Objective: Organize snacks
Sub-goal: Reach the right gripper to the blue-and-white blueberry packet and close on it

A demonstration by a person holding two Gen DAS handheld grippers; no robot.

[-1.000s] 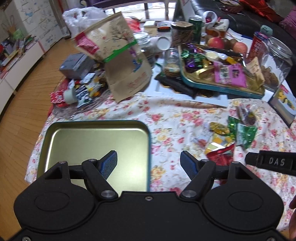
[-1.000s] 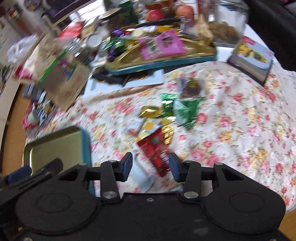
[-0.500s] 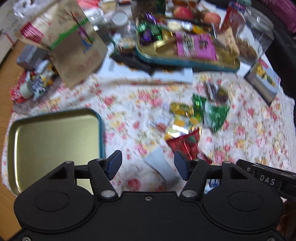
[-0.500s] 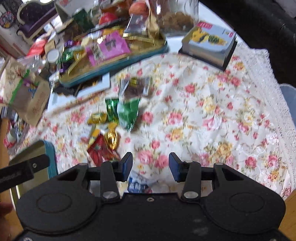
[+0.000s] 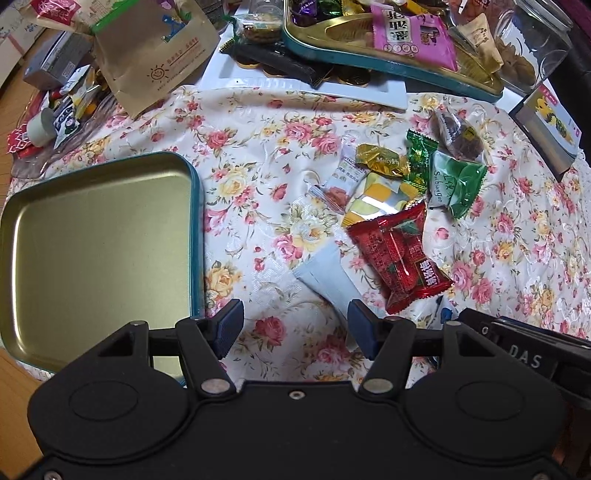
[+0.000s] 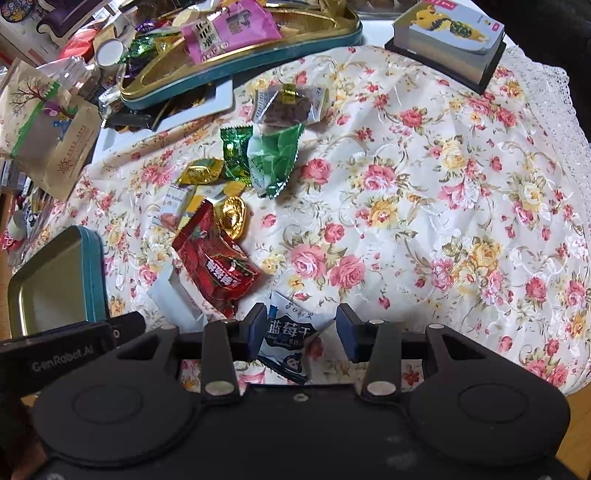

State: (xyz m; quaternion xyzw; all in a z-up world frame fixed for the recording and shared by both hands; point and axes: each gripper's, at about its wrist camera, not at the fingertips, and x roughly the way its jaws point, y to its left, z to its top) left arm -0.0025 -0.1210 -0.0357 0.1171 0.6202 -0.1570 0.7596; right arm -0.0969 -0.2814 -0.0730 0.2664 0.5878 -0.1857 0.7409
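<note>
Nothing has been sorted yet, by the look of it: the empty tin with its teal rim sits bare on the left of the floral cloth, while the loose snacks lie in a cluster to its right. That cluster holds a red packet, a pale blue sachet, a green packet, a small green candy, a gold candy, a yellow-and-white packet and a brown cake in clear wrap. A blueberry packet lies nearest the table edge. The left gripper points steeply down with its jaws apart and nothing held; they have just narrowed somewhat, and the blue sachet's end lies by the right pad, whether touching I cannot tell. The right gripper is likewise parted over the blueberry packet, which lies between the jaws, unpinched. So the whole pile is left to move (presumably into the tin, though that is my guess). Behind, the table is crowded: a second tin full of sweets, a white tray, a kraft bag, a glass jar and a block of cards. Wooden floor shows at the left.
</note>
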